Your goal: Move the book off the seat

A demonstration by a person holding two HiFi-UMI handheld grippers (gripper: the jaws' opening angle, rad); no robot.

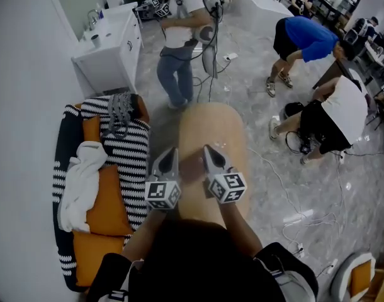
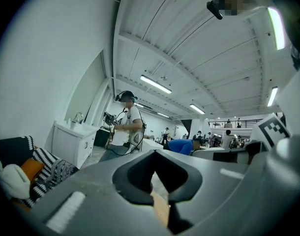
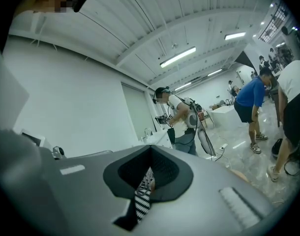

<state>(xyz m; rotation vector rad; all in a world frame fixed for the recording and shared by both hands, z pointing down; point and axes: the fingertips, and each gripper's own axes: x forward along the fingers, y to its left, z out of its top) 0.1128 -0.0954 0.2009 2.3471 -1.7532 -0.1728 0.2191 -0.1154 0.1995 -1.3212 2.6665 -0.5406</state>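
No book shows plainly in any view. The seat (image 1: 69, 168) at the left of the head view is a low sofa with a black-and-white striped cover and orange cushions. A grey patterned item (image 1: 119, 113) lies at its far end; I cannot tell what it is. My left gripper (image 1: 172, 151) and right gripper (image 1: 208, 148) hover side by side, pointing level, above a light wooden table (image 1: 214, 128) just right of the seat. Both are shut with nothing held. In the left gripper view the left gripper (image 2: 156, 181) shows only a sliver of wood between its jaws. In the right gripper view the right gripper (image 3: 149, 173) shows striped fabric there.
A white cloth (image 1: 82, 181) lies on the seat. A white sink cabinet (image 1: 113, 49) stands beyond the seat. A person in a white shirt (image 1: 182, 30) stands past the table; two more people (image 1: 324, 106) bend over at the right. Cables (image 1: 293, 194) trail across the floor.
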